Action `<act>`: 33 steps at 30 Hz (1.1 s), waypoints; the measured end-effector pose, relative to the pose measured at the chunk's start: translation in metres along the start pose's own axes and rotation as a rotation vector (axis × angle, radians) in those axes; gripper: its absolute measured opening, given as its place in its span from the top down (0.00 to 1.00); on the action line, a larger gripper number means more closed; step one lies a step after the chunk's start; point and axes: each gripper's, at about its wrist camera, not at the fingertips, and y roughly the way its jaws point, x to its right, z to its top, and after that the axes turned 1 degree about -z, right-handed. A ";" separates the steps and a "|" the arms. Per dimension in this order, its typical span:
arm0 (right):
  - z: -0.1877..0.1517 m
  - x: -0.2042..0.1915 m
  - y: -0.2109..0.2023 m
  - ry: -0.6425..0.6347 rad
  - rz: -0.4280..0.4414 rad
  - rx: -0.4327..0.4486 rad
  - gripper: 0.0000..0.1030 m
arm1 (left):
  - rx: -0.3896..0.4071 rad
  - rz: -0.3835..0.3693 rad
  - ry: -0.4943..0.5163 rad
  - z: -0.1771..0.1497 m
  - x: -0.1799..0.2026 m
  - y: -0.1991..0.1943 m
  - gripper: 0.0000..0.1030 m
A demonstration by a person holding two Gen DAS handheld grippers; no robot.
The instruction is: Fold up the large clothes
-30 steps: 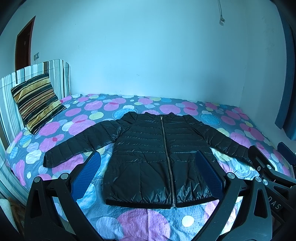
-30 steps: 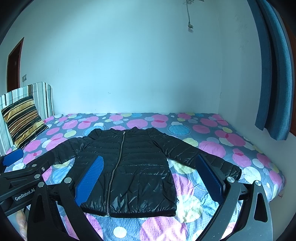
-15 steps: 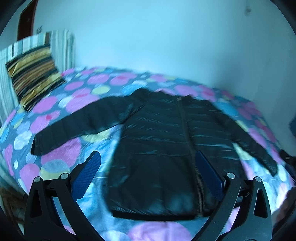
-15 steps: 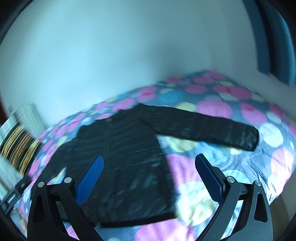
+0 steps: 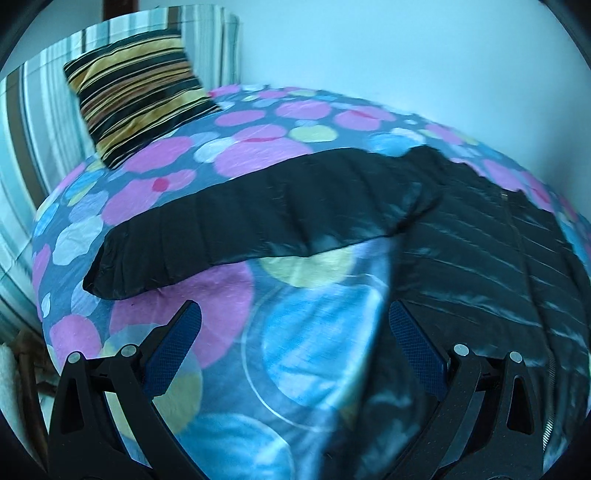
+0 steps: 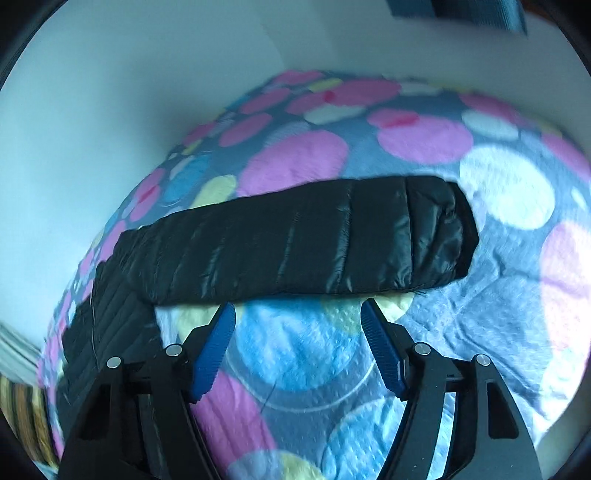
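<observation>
Left wrist view: my left tool sits nearest, jaws wide, nothing between the blue pads. It hangs over bare bedsheet, dotted pink, blue and yellow. The right-hand pad reaches the side edge of the black puffer jacket; I cannot tell if it touches. Beyond the tool one sleeve of the jacket runs out flat to the left, its cuff nearest the bed's edge. The jacket body lies right of the sleeve, zipper up. Further back from the sleeve a striped cushion leans on a striped headboard; a pale wall stands behind.

Right wrist view: my right tool is nearest, jaws partly open and just narrowed from their widest, nothing between them. The fingertips sit just short of the near edge of the jacket's other sleeve, over the sheet; contact unclear. This sleeve lies flat across the bed, cuff to the right, joining the jacket body at left. Past the sleeve, more dotted sheet, then wall; a blue curtain edge shows at top.
</observation>
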 end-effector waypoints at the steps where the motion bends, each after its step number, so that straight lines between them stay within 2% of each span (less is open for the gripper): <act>1: 0.000 0.002 0.004 0.018 0.008 -0.013 0.32 | -0.003 0.010 -0.010 0.001 -0.002 0.005 0.02; 5: -0.007 0.003 0.025 0.070 0.008 -0.048 0.32 | -0.021 0.025 -0.028 0.002 -0.006 0.020 0.02; 9: -0.002 0.015 0.033 0.160 -0.008 -0.026 0.32 | -0.036 0.037 -0.006 0.000 -0.003 0.028 0.02; 16: 0.010 0.041 0.021 0.234 -0.064 0.044 0.32 | -0.042 0.046 0.002 -0.001 -0.001 0.035 0.02; 24: 0.027 0.094 0.000 0.294 -0.155 0.090 0.32 | -0.031 0.046 0.015 0.000 0.003 0.036 0.02; 28: 0.047 0.118 0.010 0.279 -0.130 0.056 0.32 | -0.034 0.049 0.017 -0.001 0.003 0.037 0.02; 33: 0.065 0.128 0.025 0.211 -0.017 -0.003 0.31 | -0.039 0.060 0.015 -0.002 0.002 0.039 0.02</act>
